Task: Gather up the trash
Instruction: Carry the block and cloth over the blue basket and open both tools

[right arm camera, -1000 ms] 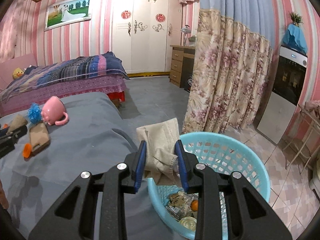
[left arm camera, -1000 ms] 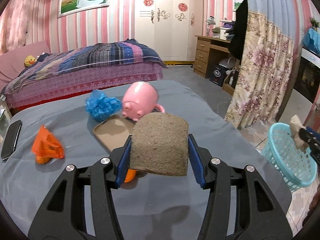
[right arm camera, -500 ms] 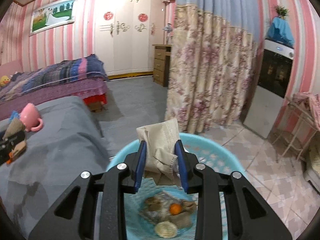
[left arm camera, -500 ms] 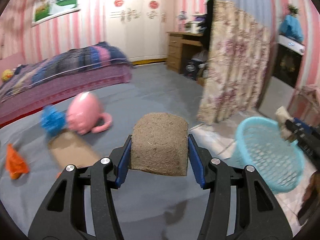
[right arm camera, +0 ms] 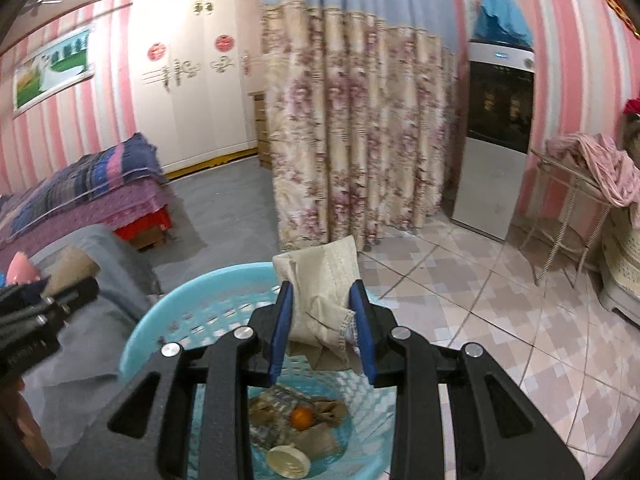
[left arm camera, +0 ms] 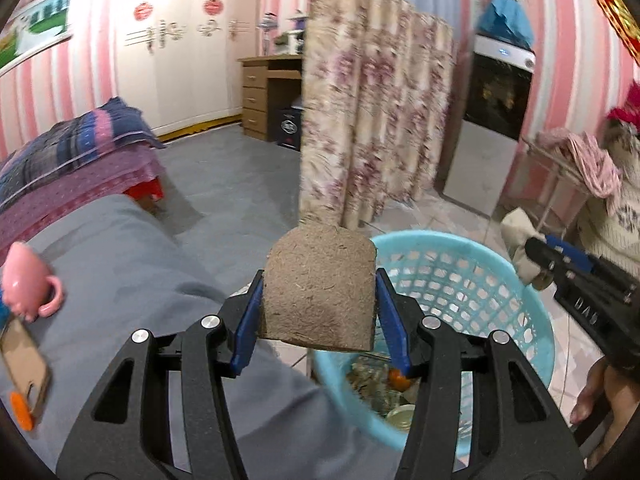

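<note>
My left gripper (left arm camera: 318, 288) is shut on a brown fibrous block (left arm camera: 318, 288) and holds it at the near left rim of the light blue trash basket (left arm camera: 472, 252). My right gripper (right arm camera: 322, 300) is shut on a crumpled cream paper bag (right arm camera: 324, 276) and holds it above the basket (right arm camera: 160, 316). The basket holds several pieces of trash, among them an orange (right arm camera: 302, 417) and a round lid (right arm camera: 288, 461). The right gripper also shows at the right of the left wrist view (left arm camera: 532, 250).
The grey-covered table (left arm camera: 120, 264) lies left of the basket, with a pink pig mug (left arm camera: 28, 280) and a brown card (left arm camera: 22, 356) on it. A floral curtain (right arm camera: 352, 128), a bed (right arm camera: 80, 188), a fridge (right arm camera: 496, 128) and a wire rack (right arm camera: 576, 208) stand around on the floor.
My left gripper has swung right from the table to the basket's rim with the block. My right gripper has moved further over the basket with the paper bag.
</note>
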{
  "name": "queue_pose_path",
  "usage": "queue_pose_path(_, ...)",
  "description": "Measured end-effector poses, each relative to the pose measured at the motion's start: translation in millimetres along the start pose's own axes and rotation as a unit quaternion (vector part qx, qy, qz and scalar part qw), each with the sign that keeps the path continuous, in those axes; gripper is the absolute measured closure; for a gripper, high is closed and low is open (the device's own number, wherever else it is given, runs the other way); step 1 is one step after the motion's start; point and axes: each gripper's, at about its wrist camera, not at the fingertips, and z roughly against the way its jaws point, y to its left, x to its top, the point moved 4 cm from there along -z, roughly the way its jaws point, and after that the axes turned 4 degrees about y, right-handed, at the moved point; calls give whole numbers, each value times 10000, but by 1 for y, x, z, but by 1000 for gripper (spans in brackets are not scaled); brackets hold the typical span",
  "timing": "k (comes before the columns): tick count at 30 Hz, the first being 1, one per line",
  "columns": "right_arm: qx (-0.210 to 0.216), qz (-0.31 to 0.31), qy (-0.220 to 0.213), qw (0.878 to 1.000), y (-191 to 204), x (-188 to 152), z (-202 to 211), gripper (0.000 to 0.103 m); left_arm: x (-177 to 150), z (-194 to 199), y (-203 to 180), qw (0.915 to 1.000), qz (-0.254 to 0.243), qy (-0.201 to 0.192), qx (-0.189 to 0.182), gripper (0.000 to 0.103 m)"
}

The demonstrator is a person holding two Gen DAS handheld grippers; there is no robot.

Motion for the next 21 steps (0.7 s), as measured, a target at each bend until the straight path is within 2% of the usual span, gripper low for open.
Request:
queue_pose_path(4, -63, -342, 49, 9994, -21, -2, -7, 73, 2, -21, -25, 9997, -143, 115, -156, 51)
queue_pose_path(10, -34, -488, 78, 9988, -35, -3, -14, 73, 5, -39, -41, 9992, -298, 208, -151, 49)
queue_pose_path(11, -25, -496, 73, 9987, -35, -3, -14, 73, 6, -41, -40, 9991, -300, 248, -168, 47)
queue_pose_path(13, 4, -511, 70, 9987, -35, -4, -14, 73, 8, -42, -35, 9992, -294, 258, -61, 32)
queue_pose_path(16, 48, -473, 89, 9988, -30, -4, -16, 73, 12, -39, -26, 9993, -299, 212, 120, 19)
queue_pose_path(21, 66, -398, 105, 9991, -16, -5, -17, 72, 16, -25, -4, 9990, -260, 68, 352, 13)
